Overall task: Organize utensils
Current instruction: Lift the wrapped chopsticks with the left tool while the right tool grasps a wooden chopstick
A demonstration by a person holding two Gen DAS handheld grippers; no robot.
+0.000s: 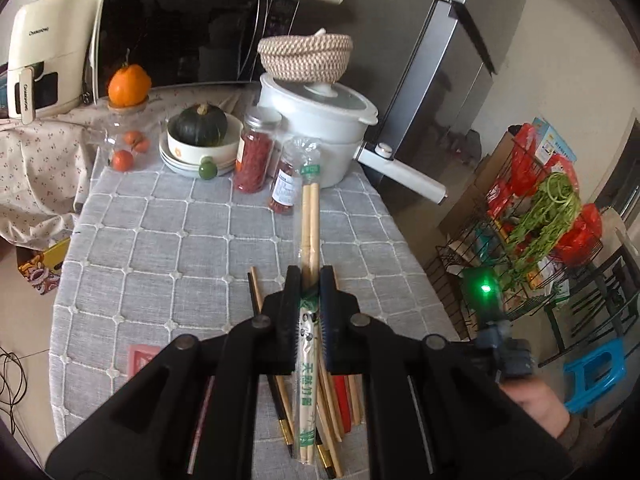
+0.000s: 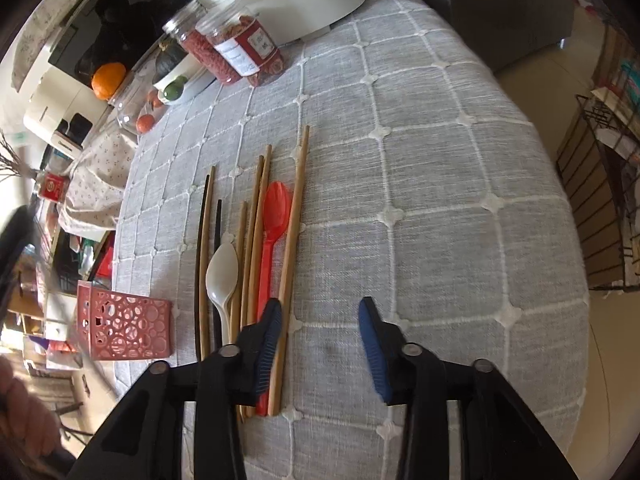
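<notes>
My left gripper (image 1: 310,276) is shut on a pair of bamboo chopsticks in a clear plastic wrapper (image 1: 310,220) and holds it above the table, pointing toward the pot. Under it lie loose chopsticks (image 1: 256,292) on the grey checked tablecloth (image 1: 160,248). In the right wrist view, several wooden and dark chopsticks (image 2: 298,200), a red plastic spoon (image 2: 276,208) and a white plastic spoon (image 2: 222,272) lie side by side. My right gripper (image 2: 320,308) is open and empty just right of them. A pink perforated holder (image 2: 124,328) lies at the table's left edge.
At the back stand a white pot (image 1: 320,120) with a long handle, a woven basket (image 1: 306,56) on it, two jars of red contents (image 1: 254,156), stacked bowls with a green squash (image 1: 202,124), and a microwave (image 1: 192,36). A wire rack (image 1: 540,220) stands off the table's right edge.
</notes>
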